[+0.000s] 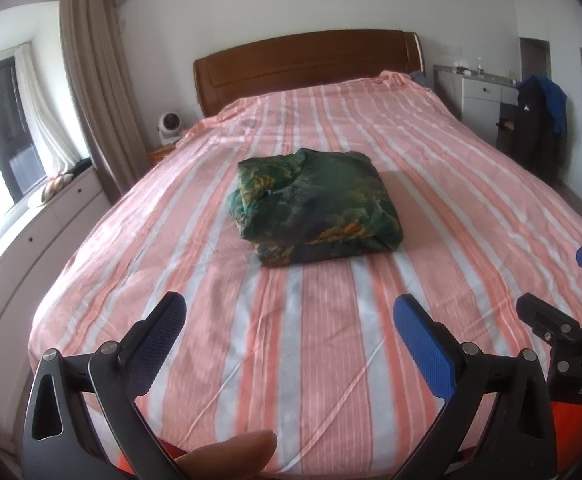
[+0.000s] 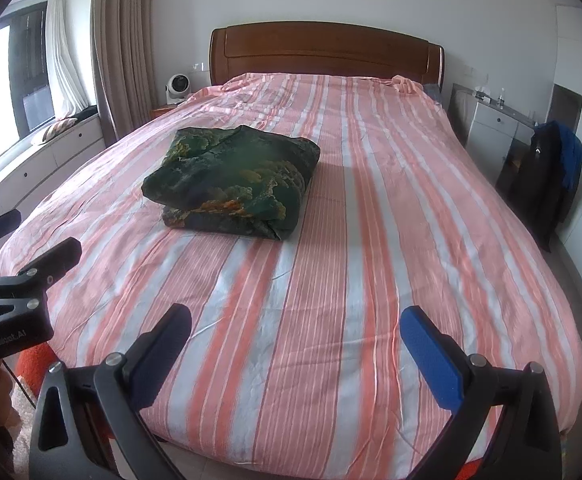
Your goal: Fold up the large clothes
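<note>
Garment (image 1: 317, 206) is sitting folded in a thick green bundle mid-bed (image 1: 331, 360), well ahead of both grippers. You're holding left gripper (image 1: 295, 340) wide open and empty, w/ bundle lying almost dead ahead of it. Right gripper (image 2: 297, 346) is likewise gaping wide, gripping nothing; from that side bundle (image 2: 233, 188) is lying fwd and to its left. So left looks nearer in line, right needing to cross inward. Bundle's long axis is running roughly along bed length, slightly skewed, layers stacked unevenly at near edge. Folding looks about done, imo; any tidy-up reach is calling for both grippers going fwd over bare striped sheet.
</note>
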A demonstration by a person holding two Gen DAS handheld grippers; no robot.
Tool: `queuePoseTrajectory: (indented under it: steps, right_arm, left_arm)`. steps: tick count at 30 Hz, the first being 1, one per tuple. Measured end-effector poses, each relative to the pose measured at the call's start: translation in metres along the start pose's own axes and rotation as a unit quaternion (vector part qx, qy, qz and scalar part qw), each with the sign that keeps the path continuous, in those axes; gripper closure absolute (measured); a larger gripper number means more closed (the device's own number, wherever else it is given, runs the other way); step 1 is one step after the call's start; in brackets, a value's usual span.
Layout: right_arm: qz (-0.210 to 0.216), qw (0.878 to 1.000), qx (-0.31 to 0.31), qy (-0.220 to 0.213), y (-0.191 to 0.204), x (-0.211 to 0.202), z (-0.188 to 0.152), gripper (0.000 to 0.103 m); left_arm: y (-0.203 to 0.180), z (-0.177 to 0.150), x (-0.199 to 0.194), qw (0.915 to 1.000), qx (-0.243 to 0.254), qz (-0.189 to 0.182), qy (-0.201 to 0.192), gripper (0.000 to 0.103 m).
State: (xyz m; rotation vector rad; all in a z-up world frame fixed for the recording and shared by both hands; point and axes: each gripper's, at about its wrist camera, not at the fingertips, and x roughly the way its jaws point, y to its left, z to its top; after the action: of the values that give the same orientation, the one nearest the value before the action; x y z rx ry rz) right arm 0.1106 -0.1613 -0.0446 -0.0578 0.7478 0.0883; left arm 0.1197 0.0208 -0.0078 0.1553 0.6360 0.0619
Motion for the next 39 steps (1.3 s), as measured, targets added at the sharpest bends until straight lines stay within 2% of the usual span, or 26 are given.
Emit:
queuePoseTrajectory:
  steps: [6,9,11,19,26,39]
  right_arm:
    - [0.006,1.000,-0.004,-0.009,0.006,-0.016,0.002,0.000]
    - [0.011,1.000,-0.008,-0.006,0.008,-0.019,0.000,0.000]
    - [0.011,1.000,-0.010,-0.004,0.008,-0.019,-0.003,0.000]
    - [0.010,1.000,-0.002,-0.005,0.002,-0.022,-0.005,0.000]
    - [0.011,1.000,-0.002,0.000,0.003,-0.020,-0.006,0.000]
    - [0.008,1.000,-0.007,0.002,0.007,-0.020,-0.004,0.000]
  left_arm:
    - [0.007,0.001,-0.009,0.9996,-0.003,-0.028,0.008,0.000]
    - [0.005,0.001,-0.013,0.9999,-0.006,-0.003,-0.010,0.000]
    - [0.003,0.002,-0.011,0.9999,-0.002,0.006,-0.008,0.000]
    - [-0.005,0.001,-0.011,0.9999,0.016,0.001,-0.002,0.000]
    - [0.000,0.000,-0.003,0.9999,0.004,-0.005,0.014,0.000]
    - [0.002,0.000,0.001,0.9998,0.013,0.005,0.017,0.000]
